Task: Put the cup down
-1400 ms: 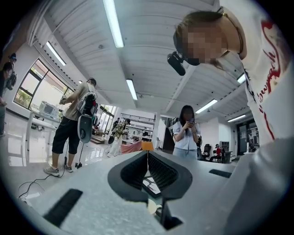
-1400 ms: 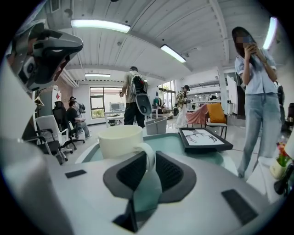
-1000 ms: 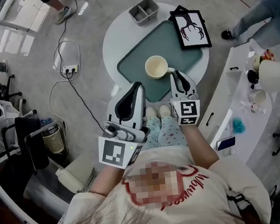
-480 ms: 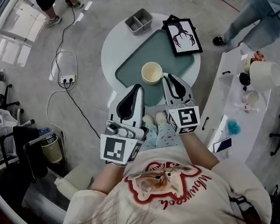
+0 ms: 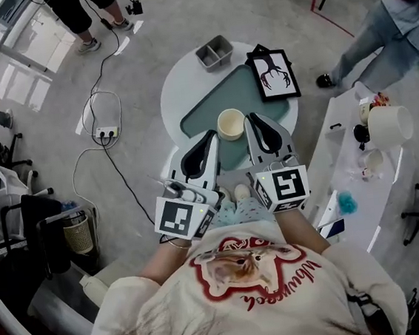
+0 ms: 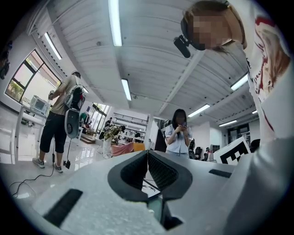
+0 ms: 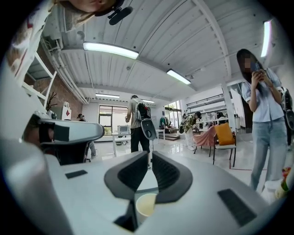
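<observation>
A cream cup (image 5: 230, 123) stands upright on the teal tray (image 5: 210, 100) on the round white table (image 5: 177, 84). Its handle is hidden. In the head view my right gripper (image 5: 250, 120) hovers just right of the cup, nothing between its jaws. In the right gripper view those jaws (image 7: 150, 158) stand a narrow gap apart, and the cup (image 7: 146, 204) shows below them. My left gripper (image 5: 211, 135) is at the cup's near left, apart from it. The left gripper view shows its tips (image 6: 147, 153) touching and empty.
A grey two-part bin (image 5: 215, 53) and a framed picture (image 5: 273, 74) sit at the table's far side. A power strip with cables (image 5: 105, 131) lies on the floor at left. A white counter (image 5: 360, 184) with a white bucket (image 5: 390, 125) stands at right. People stand around.
My right gripper was at the cup's handle a second ago. It now sits off the cup, slightly nearer me. The left gripper has moved a little closer to the cup.
</observation>
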`<state>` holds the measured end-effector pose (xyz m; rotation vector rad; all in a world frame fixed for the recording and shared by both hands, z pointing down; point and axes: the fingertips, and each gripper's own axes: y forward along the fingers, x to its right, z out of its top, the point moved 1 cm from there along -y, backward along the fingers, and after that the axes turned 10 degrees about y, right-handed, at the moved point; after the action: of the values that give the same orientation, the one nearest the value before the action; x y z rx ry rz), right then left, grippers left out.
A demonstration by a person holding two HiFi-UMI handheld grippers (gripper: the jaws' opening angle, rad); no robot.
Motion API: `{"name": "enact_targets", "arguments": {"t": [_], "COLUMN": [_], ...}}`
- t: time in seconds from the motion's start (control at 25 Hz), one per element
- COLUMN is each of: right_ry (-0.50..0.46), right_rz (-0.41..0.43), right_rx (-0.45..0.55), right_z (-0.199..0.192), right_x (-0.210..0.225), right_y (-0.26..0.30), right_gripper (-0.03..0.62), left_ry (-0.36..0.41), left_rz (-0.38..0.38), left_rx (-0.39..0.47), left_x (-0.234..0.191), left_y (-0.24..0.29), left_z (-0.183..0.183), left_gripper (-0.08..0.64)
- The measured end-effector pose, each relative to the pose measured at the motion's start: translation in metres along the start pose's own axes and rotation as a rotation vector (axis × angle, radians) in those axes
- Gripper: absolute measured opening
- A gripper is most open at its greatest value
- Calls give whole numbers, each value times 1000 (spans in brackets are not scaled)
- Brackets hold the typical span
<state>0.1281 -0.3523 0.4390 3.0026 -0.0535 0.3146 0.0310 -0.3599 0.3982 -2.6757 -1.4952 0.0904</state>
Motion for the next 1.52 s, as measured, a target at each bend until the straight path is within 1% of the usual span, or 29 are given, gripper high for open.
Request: {"name": "enact_targets", "arguments": {"t": [0.24, 0.36, 0.56, 0.76, 0.92, 1.16, 1.36, 1.52], "right_ry": [-100, -98, -110, -78, -83, -78, -95, -111], "right_rz": [69, 97, 121, 111, 109, 113, 113, 127], "right_rx": [50, 76, 110, 118, 133, 176, 182, 191], "right_z": [30, 43, 58, 60, 63, 72, 68, 67], "right_x": [-19, -28, -36, -34, -37, -38, -42, -49], "right_y": [-2, -7, -13, -22, -38, -71, -116, -163], "right_gripper": [41, 37, 28, 28, 28, 29, 28, 29], "left_ry": [10, 13, 23, 22, 15, 53, 75, 43], "left_rz": [-18, -28, -39, -51, -52, -65, -66, -57], "left_rx": [4, 9, 29, 32, 43, 66, 74, 81], "left_x": [-1, 1, 5, 14, 28, 53, 90, 129], "left_y": [2, 3, 4, 0, -7, -20, -43, -69], "left_z": [7, 10, 17, 26, 36, 47, 52, 62], "left_gripper": [17, 17, 17, 17, 17, 17, 17, 17]}}
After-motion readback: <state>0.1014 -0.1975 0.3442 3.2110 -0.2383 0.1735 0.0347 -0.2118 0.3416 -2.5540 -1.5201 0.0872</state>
